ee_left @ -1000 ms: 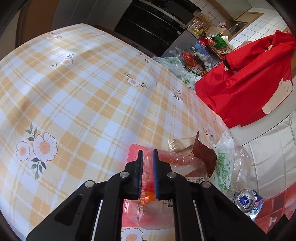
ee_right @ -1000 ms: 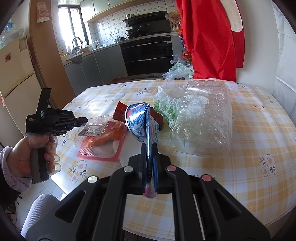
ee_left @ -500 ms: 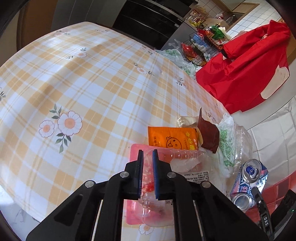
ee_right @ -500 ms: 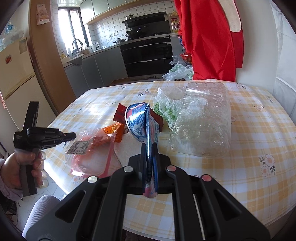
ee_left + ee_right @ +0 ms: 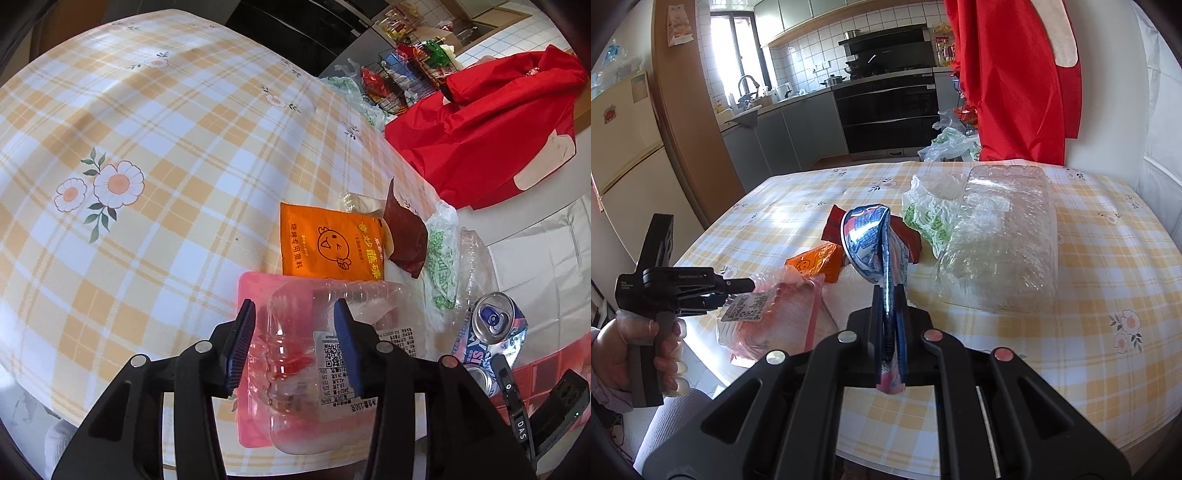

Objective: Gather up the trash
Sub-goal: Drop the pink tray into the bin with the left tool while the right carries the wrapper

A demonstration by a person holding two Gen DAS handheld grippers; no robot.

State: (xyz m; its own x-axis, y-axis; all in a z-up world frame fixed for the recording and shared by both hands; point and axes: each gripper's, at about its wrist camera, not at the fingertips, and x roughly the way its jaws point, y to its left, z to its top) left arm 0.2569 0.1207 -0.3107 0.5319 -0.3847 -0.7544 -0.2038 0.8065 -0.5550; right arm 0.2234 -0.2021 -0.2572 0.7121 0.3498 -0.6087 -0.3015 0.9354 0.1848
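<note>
My left gripper (image 5: 295,325) hovers at the table's near edge, its jaws opening. Between them lies a clear plastic pack on a pink tray (image 5: 310,369), and the pads stand apart from its sides. From the right wrist view the pack (image 5: 775,317) hangs partly over the table edge at the left gripper (image 5: 738,290). My right gripper (image 5: 888,295) is shut on a crushed blue, white and red can (image 5: 868,236), held above the table. The same can (image 5: 495,325) shows in the left wrist view. An orange sachet (image 5: 328,243) lies flat just beyond the pack.
A dark red wrapper (image 5: 404,229), a green-printed plastic bag (image 5: 931,218) and a large clear plastic container (image 5: 1001,236) lie on the checked tablecloth (image 5: 147,147). A red garment (image 5: 491,122) hangs past the table's far end. A hand (image 5: 613,350) holds the left gripper.
The left gripper drew the pink-tray pack back to the near table edge, uncovering the orange sachet, then parted its jaws. The right gripper and its can stayed put.
</note>
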